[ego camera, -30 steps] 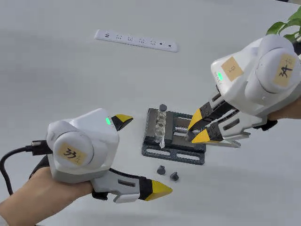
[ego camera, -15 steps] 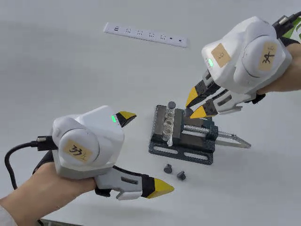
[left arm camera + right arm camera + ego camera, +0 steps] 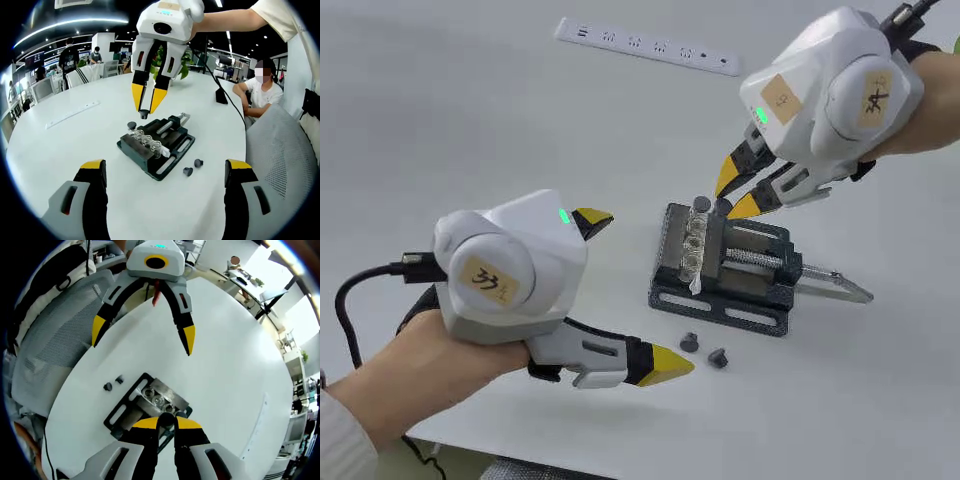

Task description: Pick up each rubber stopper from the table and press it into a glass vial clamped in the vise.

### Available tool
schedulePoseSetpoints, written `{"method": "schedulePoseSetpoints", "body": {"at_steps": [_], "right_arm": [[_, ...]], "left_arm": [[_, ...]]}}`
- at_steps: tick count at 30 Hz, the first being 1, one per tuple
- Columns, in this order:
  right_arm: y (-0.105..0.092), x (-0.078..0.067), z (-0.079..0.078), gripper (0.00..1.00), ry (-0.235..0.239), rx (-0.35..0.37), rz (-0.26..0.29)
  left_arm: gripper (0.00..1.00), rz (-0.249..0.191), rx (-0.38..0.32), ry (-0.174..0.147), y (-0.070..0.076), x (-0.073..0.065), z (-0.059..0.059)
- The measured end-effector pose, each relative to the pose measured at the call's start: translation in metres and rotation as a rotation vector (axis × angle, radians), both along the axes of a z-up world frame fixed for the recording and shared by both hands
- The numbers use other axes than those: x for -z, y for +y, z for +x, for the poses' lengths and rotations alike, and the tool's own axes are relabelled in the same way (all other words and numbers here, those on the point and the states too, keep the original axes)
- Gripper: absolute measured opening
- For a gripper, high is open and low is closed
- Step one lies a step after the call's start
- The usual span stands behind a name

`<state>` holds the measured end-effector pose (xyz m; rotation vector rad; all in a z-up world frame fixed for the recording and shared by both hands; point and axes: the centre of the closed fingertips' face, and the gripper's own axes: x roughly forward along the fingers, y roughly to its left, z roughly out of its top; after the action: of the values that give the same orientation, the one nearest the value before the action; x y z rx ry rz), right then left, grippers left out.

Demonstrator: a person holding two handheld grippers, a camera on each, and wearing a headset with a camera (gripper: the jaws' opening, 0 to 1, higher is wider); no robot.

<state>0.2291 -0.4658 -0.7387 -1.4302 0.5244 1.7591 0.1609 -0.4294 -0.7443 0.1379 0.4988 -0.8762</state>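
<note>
The right gripper (image 3: 734, 197) is pinching a stopper (image 3: 144, 114) at the far end of the vise (image 3: 765, 285) — the left gripper (image 3: 631, 291) is gaping open. An off-centre push is probably going to jam it crooked on a vial (image 3: 695, 245) rim.

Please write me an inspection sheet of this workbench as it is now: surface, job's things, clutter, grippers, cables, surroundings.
Surface: white table, no spills seen.
Job's things: vise clamps a row of glass vials; the far end vial carries a fitted stopper; two loose stoppers lie on the table in front of the vise.
Clutter: power strip near the far edge.
Grippers: left gripper with jaws wide open, to one side of the vise; right gripper shut on a held stopper, above the far end of the row.
Cables: black cable at the left gripper.
Surroundings: green plant, mesh chair, seated person.
</note>
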Motion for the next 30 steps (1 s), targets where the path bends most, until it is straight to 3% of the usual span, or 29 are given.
{"method": "schedulePoseSetpoints", "body": {"at_steps": [11, 30], "right_arm": [[0.009, 0.015, 0.003, 0.06, 0.032, -0.047, -0.021], [0.01, 0.031, 0.005, 0.06, 0.001, -0.119, -0.072]], "left_arm": [[0.97, 0.0, -0.017, 0.016, 0.005, 0.006, 0.001], [0.96, -0.009, -0.03, 0.039, 0.007, 0.013, 0.0]]}}
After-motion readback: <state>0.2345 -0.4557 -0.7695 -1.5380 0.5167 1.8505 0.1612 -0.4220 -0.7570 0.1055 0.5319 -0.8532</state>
